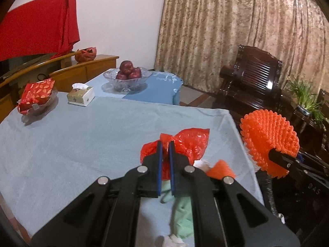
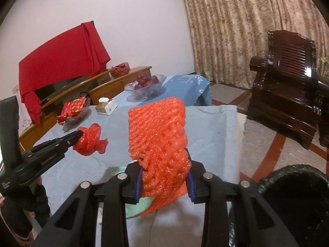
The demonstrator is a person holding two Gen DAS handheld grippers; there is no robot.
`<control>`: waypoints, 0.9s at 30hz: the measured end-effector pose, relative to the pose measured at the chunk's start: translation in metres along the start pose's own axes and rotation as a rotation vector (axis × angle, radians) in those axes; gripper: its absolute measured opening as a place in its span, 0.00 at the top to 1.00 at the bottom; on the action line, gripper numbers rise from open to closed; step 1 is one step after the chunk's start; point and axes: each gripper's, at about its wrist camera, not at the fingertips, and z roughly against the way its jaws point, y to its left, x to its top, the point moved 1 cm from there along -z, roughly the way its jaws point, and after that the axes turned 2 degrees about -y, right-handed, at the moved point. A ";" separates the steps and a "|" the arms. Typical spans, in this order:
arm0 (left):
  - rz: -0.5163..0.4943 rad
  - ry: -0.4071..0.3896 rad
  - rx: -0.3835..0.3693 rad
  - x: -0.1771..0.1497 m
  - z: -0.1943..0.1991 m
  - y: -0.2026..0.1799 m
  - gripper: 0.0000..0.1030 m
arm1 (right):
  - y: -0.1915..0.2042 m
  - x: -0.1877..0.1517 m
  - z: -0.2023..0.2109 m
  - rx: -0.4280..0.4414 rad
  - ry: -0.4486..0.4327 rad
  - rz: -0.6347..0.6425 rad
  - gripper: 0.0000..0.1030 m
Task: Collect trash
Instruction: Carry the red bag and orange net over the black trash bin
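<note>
While both tilt downward above the table, left claw (image 1: 165,144) pinches red bag (image 1: 191,142); right claw (image 2: 164,177) clamps foam net (image 2: 158,135).

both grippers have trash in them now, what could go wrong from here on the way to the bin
1. The left gripper pinches only a small fold of the red plastic bag; the thin film might slip free.
2. The orange foam net stands tall above the right gripper, blocking its view, so aiming at the black bin may be harder.
3. More scraps, including a green wrapper, lie on the table and could be swept off.
</note>
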 end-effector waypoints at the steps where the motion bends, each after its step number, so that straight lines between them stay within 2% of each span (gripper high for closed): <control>1: -0.003 -0.001 -0.006 0.000 0.003 -0.003 0.95 | -0.002 0.000 0.007 -0.007 -0.005 -0.002 0.68; 15: -0.064 -0.023 -0.137 -0.009 0.048 -0.073 0.95 | -0.020 -0.008 0.075 -0.068 -0.049 -0.018 0.68; 27: -0.139 -0.004 -0.268 -0.023 0.056 -0.139 0.95 | -0.060 -0.028 0.129 -0.176 -0.063 -0.059 0.68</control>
